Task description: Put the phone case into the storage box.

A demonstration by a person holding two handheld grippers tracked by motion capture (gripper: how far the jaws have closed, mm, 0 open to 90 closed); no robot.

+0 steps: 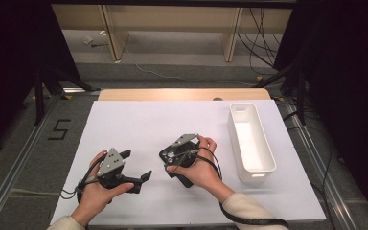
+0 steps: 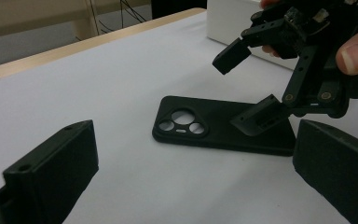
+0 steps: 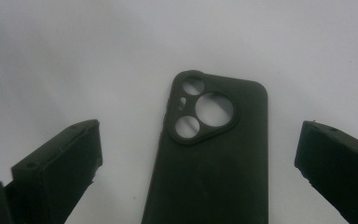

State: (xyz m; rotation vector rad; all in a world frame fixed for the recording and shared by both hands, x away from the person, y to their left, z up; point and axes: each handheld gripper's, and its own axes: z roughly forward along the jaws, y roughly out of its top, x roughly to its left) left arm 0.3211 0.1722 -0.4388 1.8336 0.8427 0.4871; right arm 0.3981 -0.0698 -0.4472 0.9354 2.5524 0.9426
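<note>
On the white counter [image 1: 139, 124], the left claw [image 1: 136, 165] rests low at the near left, its jaws spread apart with nothing between them. Just to its right lies a black phone case [image 2: 223, 123], flat, back side up, its camera cut-outs showing. The right claw [image 1: 172, 158] hangs directly over the case, jaws wide apart and clear of it on both sides in the right gripper view. Farther right stands a long white bin [image 1: 263, 165], well apart from the case.
</note>
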